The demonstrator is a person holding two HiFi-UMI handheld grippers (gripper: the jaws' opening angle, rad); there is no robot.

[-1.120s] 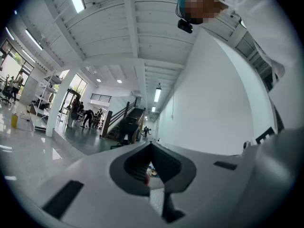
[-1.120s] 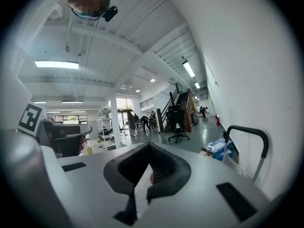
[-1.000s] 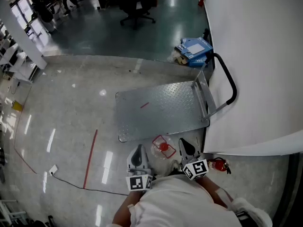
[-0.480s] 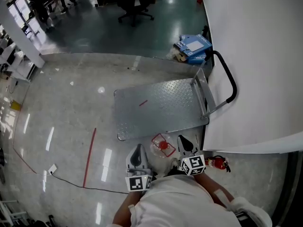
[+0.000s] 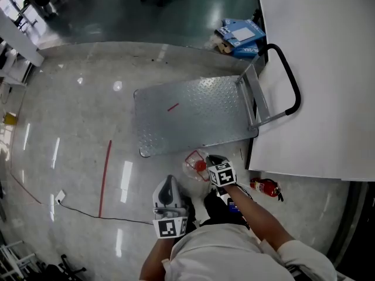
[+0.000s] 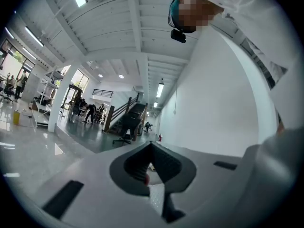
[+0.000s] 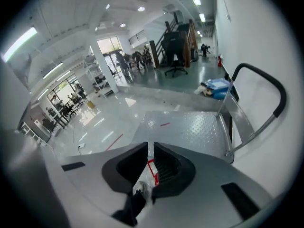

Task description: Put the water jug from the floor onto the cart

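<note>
The clear water jug (image 5: 194,164) with its red cap and handle stands on the floor just before the near edge of the metal cart (image 5: 193,117). My right gripper (image 5: 211,159) points steeply down at the jug's right side, shut; nothing is gripped. In the right gripper view (image 7: 150,147) a thin slit between the jaws shows the jug's red handle (image 7: 152,171) below. My left gripper (image 5: 169,180) hangs level to the jug's left, apart from it. In the left gripper view (image 6: 152,145) its jaws meet, with nothing held.
The cart's black handle (image 5: 288,78) stands at its right end against a white wall (image 5: 328,69). A red fire extinguisher (image 5: 265,187) lies on the floor near the wall. Blue boxes (image 5: 240,34) lie beyond the cart. A red floor line (image 5: 105,177) and a cable (image 5: 88,212) run at left.
My right gripper has dropped and tipped downward, from the jug's right side to just over it. The left gripper has hardly moved. The jug stays on the floor.
</note>
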